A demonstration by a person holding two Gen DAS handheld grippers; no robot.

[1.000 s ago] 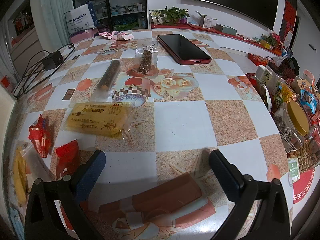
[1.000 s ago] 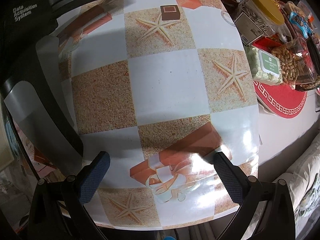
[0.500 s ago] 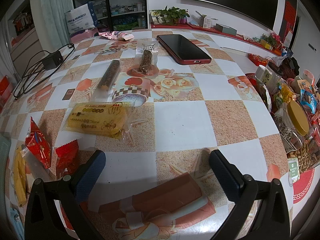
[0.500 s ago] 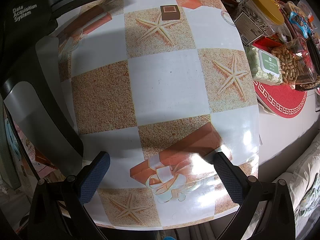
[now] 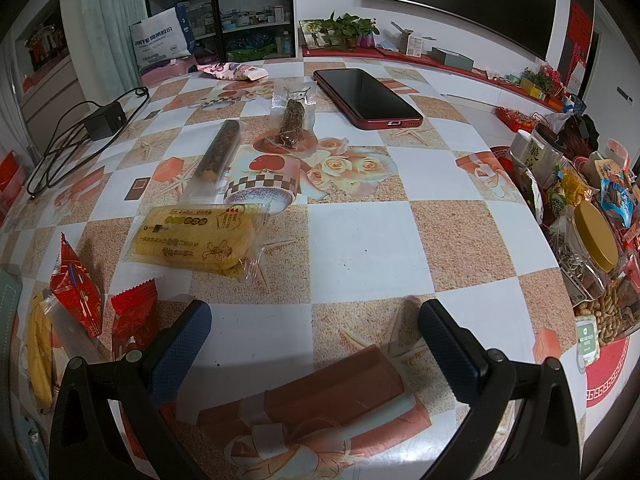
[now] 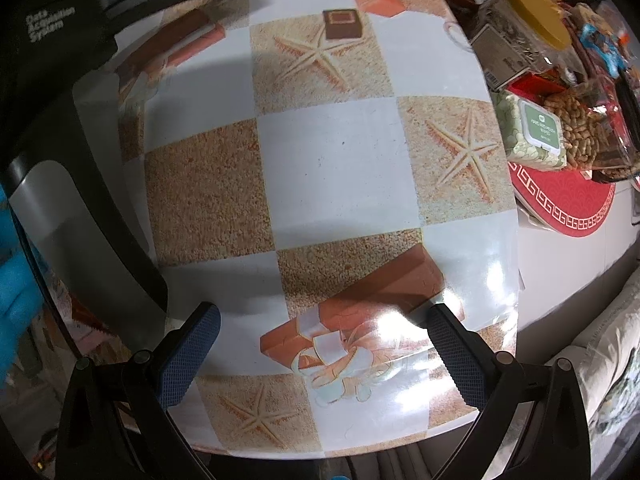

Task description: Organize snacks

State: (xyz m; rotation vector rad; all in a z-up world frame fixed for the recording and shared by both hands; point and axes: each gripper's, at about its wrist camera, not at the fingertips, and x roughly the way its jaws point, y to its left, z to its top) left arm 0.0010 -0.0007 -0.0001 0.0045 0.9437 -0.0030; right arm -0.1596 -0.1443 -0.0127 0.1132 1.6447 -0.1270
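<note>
In the left wrist view, snacks lie on a patterned table (image 5: 360, 240): a yellow packet (image 5: 196, 240), a long dark bar (image 5: 220, 148), a brown snack in clear wrap (image 5: 292, 122), two red packets (image 5: 76, 292) (image 5: 134, 316) and a yellow snack in a clear bag (image 5: 38, 356) at the left edge. My left gripper (image 5: 316, 344) is open and empty above the near table, right of the red packets. My right gripper (image 6: 324, 348) is open and empty over the table's near edge.
A red phone (image 5: 364, 96) lies at the back. A charger with cable (image 5: 100, 120) lies at the left. A heap of jars and snack bags (image 5: 592, 248) fills the right side, seen in the right wrist view as well (image 6: 532, 28). The left gripper's body (image 6: 60, 100) stands left of my right gripper.
The left view has shifted slightly, bringing the red packets and the left edge more into view. The right gripper has barely moved. Both stay open.
</note>
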